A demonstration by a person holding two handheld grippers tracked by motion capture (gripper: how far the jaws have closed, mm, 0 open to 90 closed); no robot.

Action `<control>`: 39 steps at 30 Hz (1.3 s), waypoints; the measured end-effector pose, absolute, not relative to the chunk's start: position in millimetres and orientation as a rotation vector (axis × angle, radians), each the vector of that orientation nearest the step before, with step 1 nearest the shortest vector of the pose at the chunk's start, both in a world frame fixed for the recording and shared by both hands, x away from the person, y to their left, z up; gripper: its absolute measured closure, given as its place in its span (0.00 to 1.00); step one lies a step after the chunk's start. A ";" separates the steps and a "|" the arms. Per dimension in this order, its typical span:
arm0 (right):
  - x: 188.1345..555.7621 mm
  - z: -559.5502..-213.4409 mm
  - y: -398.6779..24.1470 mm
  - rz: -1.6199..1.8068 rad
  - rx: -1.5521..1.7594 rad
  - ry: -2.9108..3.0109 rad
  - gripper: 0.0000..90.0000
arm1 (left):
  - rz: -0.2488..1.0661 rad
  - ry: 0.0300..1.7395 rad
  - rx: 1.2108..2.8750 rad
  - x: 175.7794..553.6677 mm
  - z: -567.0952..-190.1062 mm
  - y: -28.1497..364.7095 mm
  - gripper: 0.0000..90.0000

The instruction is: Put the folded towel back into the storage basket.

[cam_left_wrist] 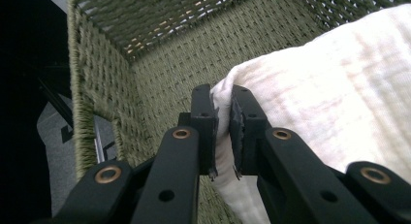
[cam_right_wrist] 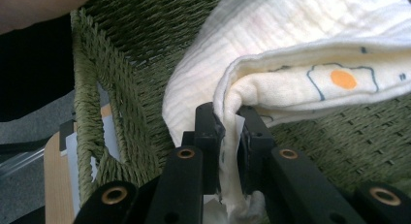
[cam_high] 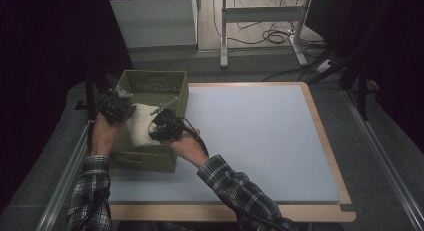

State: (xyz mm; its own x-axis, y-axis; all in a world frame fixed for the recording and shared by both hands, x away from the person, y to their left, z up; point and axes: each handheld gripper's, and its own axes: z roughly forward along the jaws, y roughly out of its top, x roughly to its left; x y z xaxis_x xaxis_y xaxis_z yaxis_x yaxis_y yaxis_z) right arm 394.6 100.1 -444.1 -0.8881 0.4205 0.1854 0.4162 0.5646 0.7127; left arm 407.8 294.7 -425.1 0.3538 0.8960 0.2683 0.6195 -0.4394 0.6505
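Observation:
A cream folded cloth (cam_high: 140,123) hangs inside a green woven basket (cam_high: 165,83) at the table's left side. My left gripper (cam_high: 122,108) is shut on one edge of the cloth (cam_left_wrist: 339,88), the fabric pinched between its black pads (cam_left_wrist: 206,122). My right gripper (cam_high: 159,127) is shut on another folded edge of the cloth (cam_right_wrist: 291,54), which carries a small printed egg with an orange yolk (cam_right_wrist: 343,79). Both grippers point down into the basket (cam_left_wrist: 160,69), whose wall with a handle slot (cam_right_wrist: 104,117) stands close by.
The basket stands on a pale blue mat (cam_high: 250,136) over a wood-edged table (cam_high: 322,136). A white cabinet (cam_high: 152,21) and a desk frame (cam_high: 260,21) with cables stand beyond the table. Dark curtains flank both sides.

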 end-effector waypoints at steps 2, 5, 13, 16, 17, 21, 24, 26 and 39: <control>394.2 -445.2 102.1 1.248 0.735 2.781 0.90 | 0.839 1.317 2.188 408.7 -427.3 293.6 0.91; 393.7 -446.2 103.7 1.235 0.731 2.782 0.90 | 0.834 1.316 2.200 409.7 -429.8 292.1 0.91; 391.6 -448.2 108.2 1.156 0.723 2.777 0.78 | 0.804 1.334 2.252 417.1 -443.1 287.6 0.90; 392.6 -448.5 107.8 1.150 0.725 2.776 0.71 | 0.784 1.344 2.282 423.1 -450.2 284.7 0.90; 392.8 -448.0 107.2 1.157 0.736 2.771 0.69 | 0.780 1.348 2.295 425.5 -452.9 283.4 0.90; 395.9 -443.1 102.2 1.187 0.748 2.727 0.62 | 0.769 1.379 2.351 435.1 -463.6 279.0 0.87; 398.5 -437.8 96.4 1.213 0.751 2.698 0.60 | 0.796 1.411 2.358 440.3 -467.5 277.7 0.74; 400.0 -434.5 91.8 1.233 0.754 2.687 0.59 | 0.796 1.418 2.339 440.9 -465.3 278.9 0.68; 403.8 -425.3 69.2 1.281 0.744 2.654 0.49 | 0.812 1.490 2.178 435.1 -447.8 291.2 0.43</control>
